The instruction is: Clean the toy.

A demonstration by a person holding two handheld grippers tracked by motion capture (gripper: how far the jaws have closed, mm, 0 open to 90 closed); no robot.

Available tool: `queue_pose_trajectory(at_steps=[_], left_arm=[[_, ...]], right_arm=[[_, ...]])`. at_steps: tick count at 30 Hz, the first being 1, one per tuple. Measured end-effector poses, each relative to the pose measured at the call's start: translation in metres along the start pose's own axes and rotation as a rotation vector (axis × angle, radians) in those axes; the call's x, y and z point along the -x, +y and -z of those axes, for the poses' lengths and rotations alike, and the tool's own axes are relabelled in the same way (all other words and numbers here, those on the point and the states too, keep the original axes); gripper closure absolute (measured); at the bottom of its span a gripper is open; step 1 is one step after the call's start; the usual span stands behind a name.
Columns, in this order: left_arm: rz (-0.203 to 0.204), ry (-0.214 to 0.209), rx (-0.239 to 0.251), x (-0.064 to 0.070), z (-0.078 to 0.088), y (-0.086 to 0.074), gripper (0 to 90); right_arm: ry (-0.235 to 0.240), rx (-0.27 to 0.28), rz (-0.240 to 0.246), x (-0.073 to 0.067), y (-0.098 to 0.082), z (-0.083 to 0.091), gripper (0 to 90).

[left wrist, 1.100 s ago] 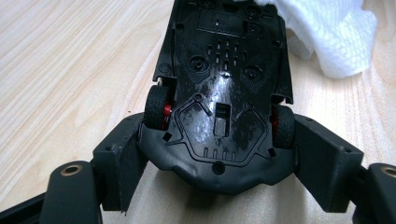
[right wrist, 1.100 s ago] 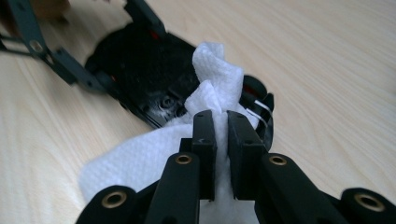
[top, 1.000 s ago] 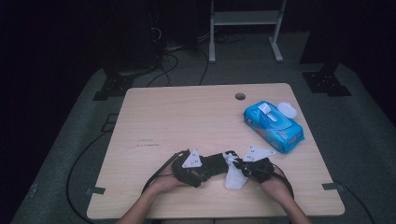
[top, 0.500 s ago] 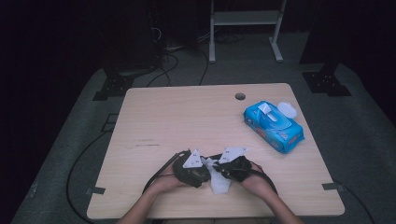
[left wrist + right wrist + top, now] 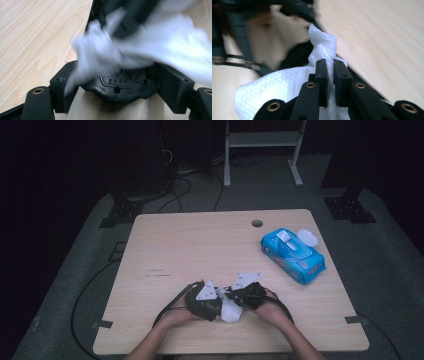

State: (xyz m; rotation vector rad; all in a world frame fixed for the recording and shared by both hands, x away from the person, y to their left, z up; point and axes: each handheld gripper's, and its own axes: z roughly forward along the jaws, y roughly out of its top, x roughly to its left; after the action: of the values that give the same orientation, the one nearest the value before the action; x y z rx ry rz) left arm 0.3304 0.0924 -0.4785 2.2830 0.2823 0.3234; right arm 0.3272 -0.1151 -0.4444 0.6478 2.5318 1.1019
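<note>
Right gripper [image 5: 329, 75] pinches a white wipe [image 5: 287, 85] between its closed jaws, just beside the left gripper [image 5: 117, 82], whose jaws stand apart with the wipe draped between them.

One light wooden rectangular table [image 5: 200, 250], with one round hole [image 5: 257, 223] near its far edge. One blue plastic pack of wet wipes [image 5: 293, 255] at far right, one crumpled white wipe [image 5: 230, 310] near the front edge. Two black two-jaw grippers: left gripper [image 5: 216, 302], right gripper [image 5: 231, 295].
</note>
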Motion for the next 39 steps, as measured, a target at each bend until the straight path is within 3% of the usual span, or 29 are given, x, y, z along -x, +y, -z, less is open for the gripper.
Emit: queue_pose_trajectory(at_steps=[4,9,12,16,19,22,26,29,33,39], left_arm=[[0.001,-0.001,0.006,0.000,-0.001,0.000,24.0],[0.001,-0.001,0.001,-0.001,0.000,0.000,24.0],[-0.005,0.005,-0.002,0.000,0.001,0.000,24.0],[-0.002,-0.001,0.003,-0.001,0.001,-0.001,24.0],[-0.008,0.001,-0.002,-0.001,0.001,-0.001,24.0],[-0.011,0.002,-0.004,-0.001,0.001,-0.001,24.0],[-0.005,-0.001,-0.006,-0.002,0.001,-0.001,24.0],[-0.002,0.000,-0.007,-0.002,0.001,-0.001,23.9],[0.007,-0.005,-0.007,-0.004,0.001,-0.001,23.9],[0.019,-0.016,-0.014,-0.005,0.005,-0.001,23.0]], right_arm=[[-0.060,0.017,-0.062,0.017,-0.006,0.008,82.3],[-0.067,0.022,-0.021,0.010,-0.002,0.002,82.3],[-0.076,0.019,-0.023,0.014,-0.005,0.007,82.3],[-0.113,0.000,-0.051,0.021,-0.023,0.029,82.2],[-0.113,0.010,-0.103,0.026,-0.042,0.043,82.2],[-0.119,0.004,-0.123,0.025,-0.056,0.051,82.2],[-0.092,0.030,-0.152,0.024,-0.058,0.055,82.3],[-0.038,0.064,-0.164,0.020,-0.051,0.054,82.3],[0.013,0.037,-0.156,0.014,-0.048,0.044,82.2],[0.011,0.037,-0.160,0.011,-0.048,0.042,82.3]])
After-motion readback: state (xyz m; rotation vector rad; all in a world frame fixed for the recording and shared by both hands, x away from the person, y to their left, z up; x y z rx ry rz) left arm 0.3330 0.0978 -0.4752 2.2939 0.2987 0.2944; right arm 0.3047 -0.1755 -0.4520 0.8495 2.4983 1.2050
